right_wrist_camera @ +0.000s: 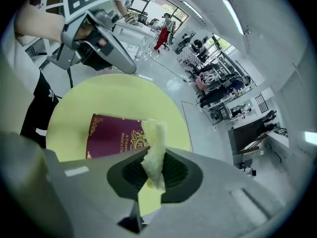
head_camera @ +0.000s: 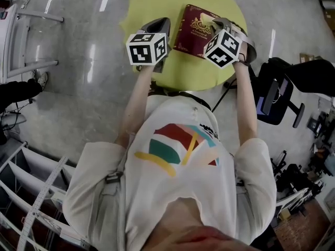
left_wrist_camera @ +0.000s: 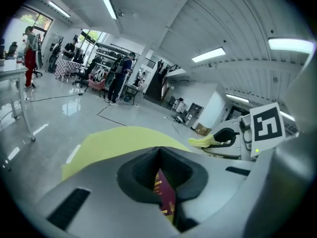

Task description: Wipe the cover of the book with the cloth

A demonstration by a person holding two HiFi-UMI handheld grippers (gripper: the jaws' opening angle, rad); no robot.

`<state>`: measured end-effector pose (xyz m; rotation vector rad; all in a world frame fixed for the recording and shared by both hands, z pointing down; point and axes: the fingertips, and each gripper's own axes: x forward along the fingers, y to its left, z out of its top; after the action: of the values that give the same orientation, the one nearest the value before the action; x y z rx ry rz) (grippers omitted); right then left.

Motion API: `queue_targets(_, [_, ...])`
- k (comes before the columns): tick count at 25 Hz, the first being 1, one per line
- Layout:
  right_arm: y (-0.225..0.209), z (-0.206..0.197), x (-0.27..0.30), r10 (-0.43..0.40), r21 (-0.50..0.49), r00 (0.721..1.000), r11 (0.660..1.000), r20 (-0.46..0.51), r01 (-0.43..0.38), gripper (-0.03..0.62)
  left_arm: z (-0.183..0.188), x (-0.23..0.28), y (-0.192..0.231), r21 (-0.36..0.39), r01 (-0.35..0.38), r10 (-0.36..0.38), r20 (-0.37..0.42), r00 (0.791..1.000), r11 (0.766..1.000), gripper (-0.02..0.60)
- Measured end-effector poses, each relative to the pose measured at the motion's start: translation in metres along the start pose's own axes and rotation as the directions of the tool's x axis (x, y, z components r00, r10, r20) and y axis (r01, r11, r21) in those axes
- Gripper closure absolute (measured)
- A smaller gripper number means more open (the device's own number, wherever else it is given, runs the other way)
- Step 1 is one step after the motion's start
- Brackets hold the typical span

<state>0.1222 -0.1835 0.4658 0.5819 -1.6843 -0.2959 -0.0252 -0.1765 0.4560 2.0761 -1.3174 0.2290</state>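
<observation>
We see a maroon book (head_camera: 192, 31) with gold print lying flat on the round yellow worktop (head_camera: 141, 7), a little right of its middle. The left tongs (left_wrist_camera: 158, 150) hang over the worktop's left half, just beside the book's left edge. Their jaws are pressed together at the tips with nothing caught there, and only a strip of the book's cover shows through the slot behind them. The right tongs (right_wrist_camera: 150, 155) are over the book's right edge, clamped on a crumpled pale yellow cloth (right_wrist_camera: 154, 133) that sticks out beyond the tips, over a corner of the book. Whether the cloth touches the cover we cannot tell. A black office chair (head_camera: 275, 95) stands on the floor off the worktop's right edge.
</observation>
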Motion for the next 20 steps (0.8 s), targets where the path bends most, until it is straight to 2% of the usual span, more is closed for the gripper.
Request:
queue_targets(5, [-0.011,0.021,0.064,0.064,0.009,0.998,0.998,-0.002,-0.064,0.565,-0.011,-0.013,0.013,0.012,-0.053,0.053,-0.013,0.999,0.999,0.566])
queue_targets(10, [-0.028,0.034,0.114,0.044,0.037,0.998,0.998,-0.046,-0.042,0.565,-0.029,-0.019,0.026,-0.015,-0.081,0.08,-0.04,0.996,0.997,0.566])
queue_targets(14, [-0.024,0.034,0.133,0.086,0.055,0.992,0.995,-0.092,-0.081,0.565,-0.032,-0.026,0.031,-0.032,-0.093,0.092,-0.034,0.995,0.995,0.567])
queue_targets(20, [-0.015,0.034,0.141,0.096,0.004,0.987,0.995,-0.129,-0.097,0.565,-0.034,-0.034,0.046,-0.059,-0.116,0.115,-0.018,0.993,0.992,0.567])
